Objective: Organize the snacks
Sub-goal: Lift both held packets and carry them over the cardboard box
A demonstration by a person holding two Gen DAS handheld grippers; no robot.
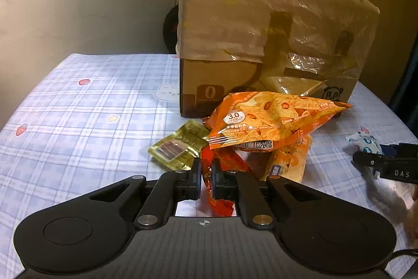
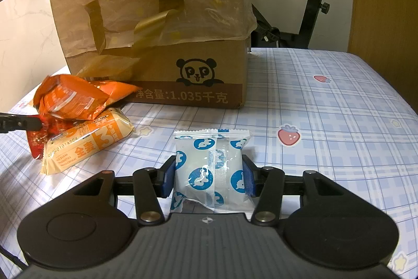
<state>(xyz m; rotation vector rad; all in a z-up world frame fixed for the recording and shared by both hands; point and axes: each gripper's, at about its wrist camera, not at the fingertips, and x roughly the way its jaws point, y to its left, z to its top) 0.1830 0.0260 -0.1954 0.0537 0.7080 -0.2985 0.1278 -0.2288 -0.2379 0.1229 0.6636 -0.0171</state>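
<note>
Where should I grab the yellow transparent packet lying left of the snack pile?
Take the yellow packet by its free left edge, coming in low from the left. It lies flat on the tablecloth, and its right end seems tucked under the orange chip bag, so that side is blocked.

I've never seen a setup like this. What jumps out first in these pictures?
The big cardboard box, draped in crinkled plastic, stands at the back of the checked tablecloth. In front of it lies a heap of orange snack bags; the left tongs pinch a red wrapper at its near edge. The right tongs grip a white packet with blue dots.
</note>
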